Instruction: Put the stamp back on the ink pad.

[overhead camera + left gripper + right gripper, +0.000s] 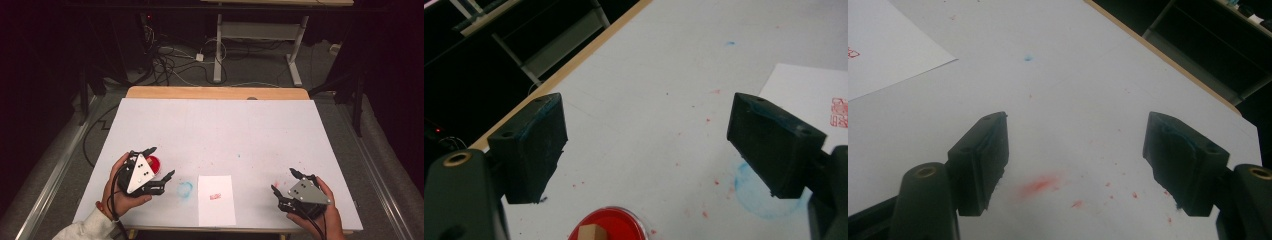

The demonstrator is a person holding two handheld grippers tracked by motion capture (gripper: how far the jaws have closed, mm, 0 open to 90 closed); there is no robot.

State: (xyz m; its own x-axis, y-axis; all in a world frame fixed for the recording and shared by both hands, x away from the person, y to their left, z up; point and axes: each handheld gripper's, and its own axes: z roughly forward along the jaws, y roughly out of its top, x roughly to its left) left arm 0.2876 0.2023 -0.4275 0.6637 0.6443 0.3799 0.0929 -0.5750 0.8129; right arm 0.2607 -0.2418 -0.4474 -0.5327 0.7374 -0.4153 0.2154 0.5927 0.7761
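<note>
A round red ink pad [154, 163] lies at the front left of the white table [215, 125]. In the left gripper view a small wooden stamp block [591, 233] stands on the red ink pad [624, 225], below and between the jaws. My left gripper [161, 162] hangs open over the pad, holding nothing. A white sheet of paper [216, 199] with a red stamp mark [215, 196] lies front centre; that mark [839, 112] shows at the left gripper view's right edge. My right gripper [283, 181] stands open at the front right, with nothing between its jaws.
A smudged blue ring [185, 189] marks the table between the pad and the paper. Red ink specks [1040, 184] dot the surface near the right gripper. A wooden edge [215, 92] runs along the table's far side; cables and a desk frame lie beyond.
</note>
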